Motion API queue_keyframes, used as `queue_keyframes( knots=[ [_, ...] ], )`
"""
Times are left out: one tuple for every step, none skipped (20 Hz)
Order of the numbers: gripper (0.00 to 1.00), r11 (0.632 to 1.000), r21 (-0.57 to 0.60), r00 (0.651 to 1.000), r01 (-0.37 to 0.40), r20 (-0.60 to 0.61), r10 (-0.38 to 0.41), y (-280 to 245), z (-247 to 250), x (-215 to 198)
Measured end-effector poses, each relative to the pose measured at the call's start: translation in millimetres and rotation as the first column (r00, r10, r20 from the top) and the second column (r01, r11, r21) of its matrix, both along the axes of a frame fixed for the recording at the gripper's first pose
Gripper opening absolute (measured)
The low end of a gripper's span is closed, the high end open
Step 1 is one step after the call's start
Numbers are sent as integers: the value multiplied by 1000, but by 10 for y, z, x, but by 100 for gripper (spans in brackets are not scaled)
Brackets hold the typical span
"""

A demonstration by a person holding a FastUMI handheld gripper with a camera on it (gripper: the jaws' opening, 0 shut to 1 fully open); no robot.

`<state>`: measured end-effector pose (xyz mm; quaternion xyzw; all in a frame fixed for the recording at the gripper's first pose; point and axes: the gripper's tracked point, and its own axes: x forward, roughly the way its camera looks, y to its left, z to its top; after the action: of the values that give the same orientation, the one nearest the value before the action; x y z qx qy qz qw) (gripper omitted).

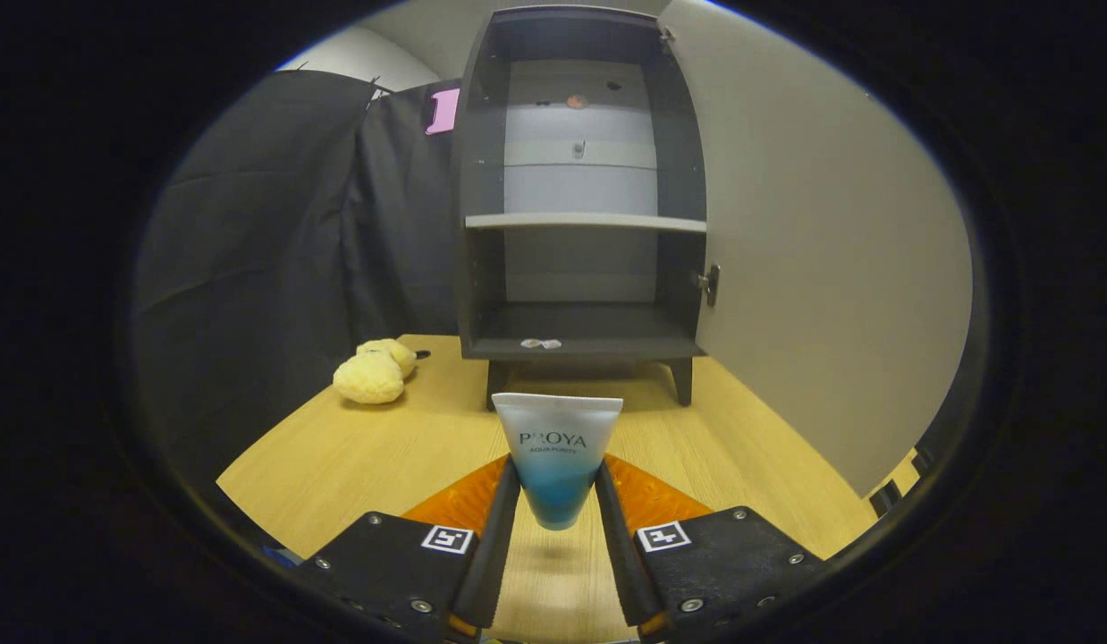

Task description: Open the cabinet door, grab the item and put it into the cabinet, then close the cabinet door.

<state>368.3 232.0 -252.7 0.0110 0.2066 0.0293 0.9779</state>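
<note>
Right now my hand-held gripper [558,501] is clamped on the tube [556,456], both fingers [497,537] pressing its lower, tapered blue end from either side. I see the tube upright between them, its wide flat white end on top, and its bottom end hangs clear of the tabletop [366,456], with a soft shadow on the wood beneath it.

Beyond the fingers stands the cabinet [578,188], close to the far edge of the tabletop, raised on short legs. Its door [813,241] is swung fully open to the right, and I can see a small knob [709,283] on the door's inner edge, near the cabinet's right wall. Inside, a pale shelf [585,221] splits the cabinet into an upper and a lower compartment. On the front lip of the lower compartment's floor lies a small pale thing [541,343]; I cannot tell what it is.

Left of the cabinet, near the far left corner of the tabletop, rests a yellow plush toy [373,371], well apart from the tube. Black cloth [285,233] hangs behind it along the tabletop's left edge.
</note>
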Motion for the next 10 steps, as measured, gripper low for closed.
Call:
queue_keyframes(
  knots=[
    [52, 1000, -4, 1000, -5, 17, 5, -7, 111, 43],
    [52, 1000, -7, 999, -10, 35, 10, -19, 246, 98],
    [52, 1000, -9, 998, -14, 54, 14, -30, 382, 163],
    [52, 1000, -9, 998, -19, 67, 19, -34, 498, 218],
    [52, 1000, -6, 996, -24, 82, 24, -36, 630, 284],
    [52, 1000, -4, 995, -29, 96, 30, -39, 775, 355],
    [52, 999, -4, 993, -35, 113, 36, -51, 906, 435],
    [52, 999, -4, 991, -42, 130, 42, -63, 1056, 516],
    [52, 999, -4, 988, -49, 150, 49, -69, 1199, 609],
    [52, 998, -7, 984, -58, 171, 58, -74, 1340, 708]
  ],
)
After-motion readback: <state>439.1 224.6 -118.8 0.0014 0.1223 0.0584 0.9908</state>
